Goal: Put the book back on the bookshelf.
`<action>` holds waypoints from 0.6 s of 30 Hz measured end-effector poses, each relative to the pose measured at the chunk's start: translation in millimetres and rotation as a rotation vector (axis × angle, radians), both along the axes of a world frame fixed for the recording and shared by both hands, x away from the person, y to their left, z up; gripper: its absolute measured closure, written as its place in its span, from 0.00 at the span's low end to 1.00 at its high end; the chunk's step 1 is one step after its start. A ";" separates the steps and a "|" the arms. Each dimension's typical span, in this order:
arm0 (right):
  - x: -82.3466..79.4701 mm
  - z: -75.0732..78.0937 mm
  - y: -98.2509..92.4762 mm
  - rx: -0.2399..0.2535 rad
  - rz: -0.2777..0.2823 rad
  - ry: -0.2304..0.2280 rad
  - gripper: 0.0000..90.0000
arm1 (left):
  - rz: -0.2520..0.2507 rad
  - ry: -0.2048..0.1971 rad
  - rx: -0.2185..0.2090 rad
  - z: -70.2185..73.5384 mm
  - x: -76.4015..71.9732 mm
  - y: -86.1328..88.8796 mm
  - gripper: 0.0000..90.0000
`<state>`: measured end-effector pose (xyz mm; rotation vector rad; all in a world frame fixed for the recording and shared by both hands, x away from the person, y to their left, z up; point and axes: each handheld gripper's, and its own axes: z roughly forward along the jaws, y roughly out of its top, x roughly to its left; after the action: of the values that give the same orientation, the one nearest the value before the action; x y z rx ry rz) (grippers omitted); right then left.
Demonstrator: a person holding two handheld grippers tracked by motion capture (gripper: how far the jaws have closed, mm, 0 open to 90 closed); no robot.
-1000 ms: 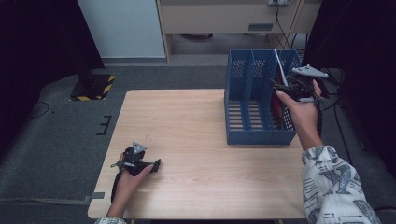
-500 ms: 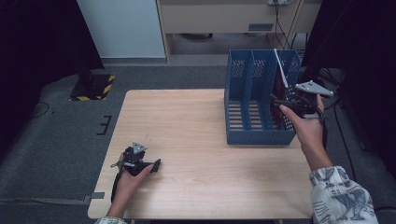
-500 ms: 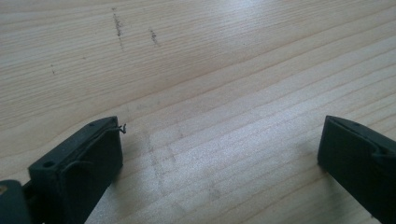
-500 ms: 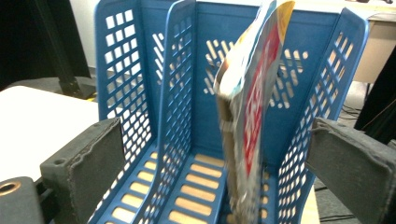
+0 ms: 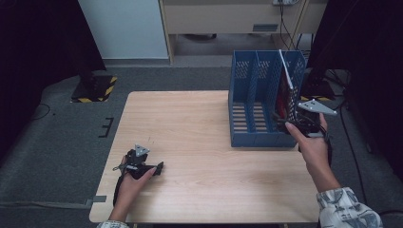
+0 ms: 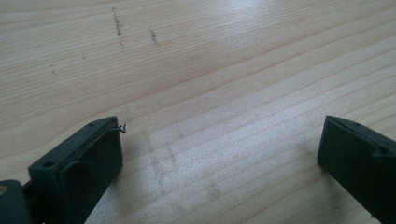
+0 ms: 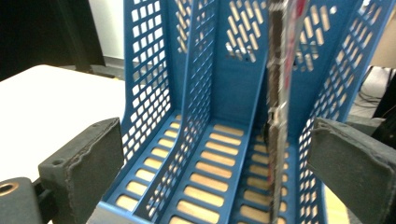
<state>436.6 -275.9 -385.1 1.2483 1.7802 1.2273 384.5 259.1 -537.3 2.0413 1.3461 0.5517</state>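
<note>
- desk (image 5: 199, 123): pale wood, fine straight grain, a few dark scuffs near the left claw.
- file rack (image 5: 259, 102): blue plastic, three upright slots, perforated walls, slatted floor; stands on the desk's right side.
- book (image 7: 280, 93): thin, flat, red and dark cover, stands on edge and leans in the rack's rightmost slot.
- right claw (image 5: 297, 126): black blocky pads, jaws have just been opening and stand wide, gripping nothing; at the rack's open front, book ahead between the pads but untouched.
- left claw (image 5: 159, 167): wide open, empty, low over bare desk at the near left.
</note>
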 end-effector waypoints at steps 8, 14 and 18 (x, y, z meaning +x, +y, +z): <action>-12.2 -17.2 4.0 0.008 0.021 0.023 0.05 | 0.000 0.000 0.000 0.0 0.0 -0.1 0.00; -20.6 -26.0 7.2 0.018 0.039 0.035 0.06 | 0.001 0.000 0.000 0.0 -0.2 -0.3 0.00; -26.6 -31.1 10.6 0.017 0.057 0.046 0.06 | 0.001 0.000 0.000 0.0 -0.2 -0.3 0.00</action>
<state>410.0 -265.2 -416.2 1.2530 1.8531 1.2574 384.3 258.8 -537.2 2.0408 1.3478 0.5524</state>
